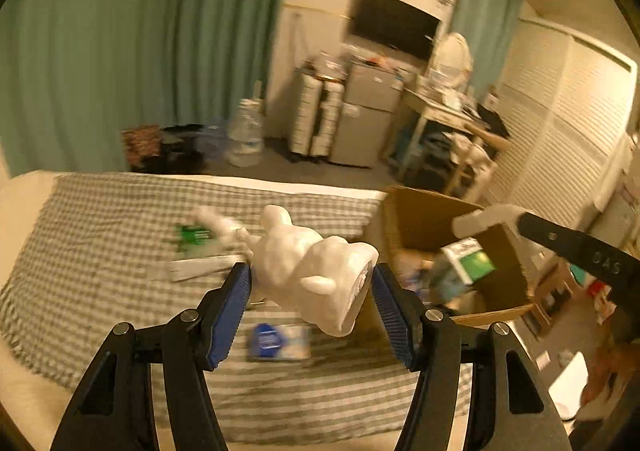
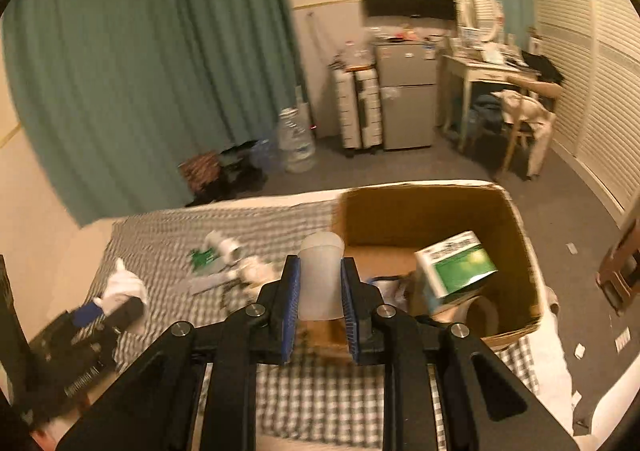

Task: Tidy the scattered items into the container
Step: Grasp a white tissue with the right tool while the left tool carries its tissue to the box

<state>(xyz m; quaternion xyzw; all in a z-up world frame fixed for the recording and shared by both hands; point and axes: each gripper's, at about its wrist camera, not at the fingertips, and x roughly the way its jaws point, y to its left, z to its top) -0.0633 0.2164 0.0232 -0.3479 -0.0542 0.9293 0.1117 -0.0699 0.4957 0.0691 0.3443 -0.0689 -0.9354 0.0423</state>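
My left gripper (image 1: 311, 283) is shut on a white animal-shaped bottle (image 1: 308, 271), held above the checked bed cover, left of the open cardboard box (image 1: 424, 219). My right gripper (image 2: 319, 283) is shut on a frosted white cup (image 2: 321, 275), held at the box's (image 2: 516, 219) near left corner. A green-and-white carton (image 2: 454, 269) stands tilted inside the box; it also shows in the left wrist view (image 1: 466, 263). On the cover lie a green packet (image 1: 192, 235), a flat white pack (image 1: 200, 269), a blue-and-white pack (image 1: 278, 341) and a small white bottle (image 2: 224, 243).
The bed with its checked cover (image 2: 320, 403) fills the foreground. Beyond it are green curtains (image 2: 140, 63), a water jug (image 2: 296, 143), drawer units, a small fridge (image 2: 406, 95), a desk and a chair (image 2: 524, 119). The left gripper shows at the right wrist view's left (image 2: 108, 315).
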